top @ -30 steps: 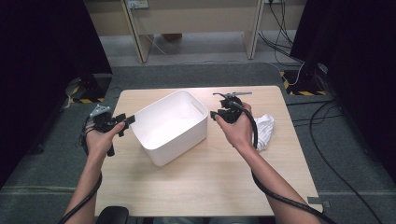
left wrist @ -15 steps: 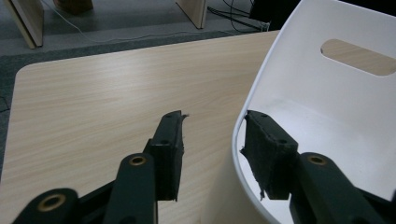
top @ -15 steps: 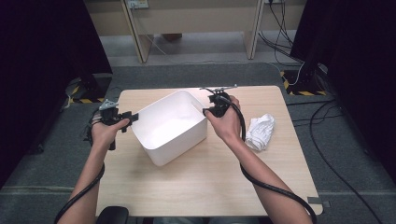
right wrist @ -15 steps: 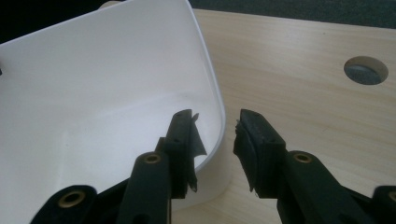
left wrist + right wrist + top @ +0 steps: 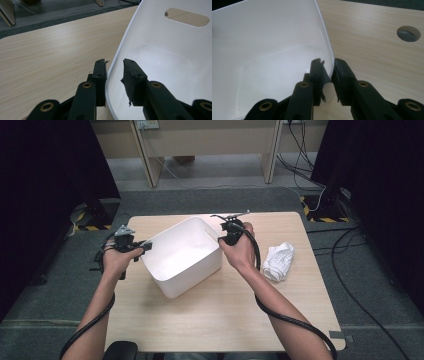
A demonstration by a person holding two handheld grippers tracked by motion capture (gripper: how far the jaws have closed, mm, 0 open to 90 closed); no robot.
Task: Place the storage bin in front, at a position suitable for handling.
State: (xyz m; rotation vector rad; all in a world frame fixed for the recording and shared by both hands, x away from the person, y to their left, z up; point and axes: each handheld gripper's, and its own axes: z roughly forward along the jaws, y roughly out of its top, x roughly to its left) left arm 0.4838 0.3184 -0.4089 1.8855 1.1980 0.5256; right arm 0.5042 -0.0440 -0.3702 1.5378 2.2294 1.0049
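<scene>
- A white bin [image 5: 181,256] is seen near the middle of the worktop [image 5: 210,320], turned at an angle to the worktop's edges, empty inside, with a slot handle cut through one wall.
- The left gripper [image 5: 142,246] is placed at the bin's left wall. In the left gripper view the rim [image 5: 117,62] is seen between the fingers [image 5: 100,75]: the outer one is touching the wall, while a sliver of gap is left at the inner one.
- The left fingers have just been closing on that rim; a full clamp cannot be confirmed from the frames, though they are nearly shut on it.
- The right gripper [image 5: 226,240] is set at the bin's opposite rim. In the right gripper view the wall [image 5: 328,75] is pinched between both fingers [image 5: 343,75], which have just been closing.
- Compared with a second ago, both hands are found drawn in from beside the bin to its two walls; the bin itself is not seen to have shifted.
- Judgement: a two-handed hold is being established, and a lift or a slide of the bin is probably prepared.
- A crumpled white cloth [image 5: 278,261] is lying on the worktop to the right of the bin, apart from it and untouched.
- A round cable hole [image 5: 408,33] is noted in the worktop.
</scene>
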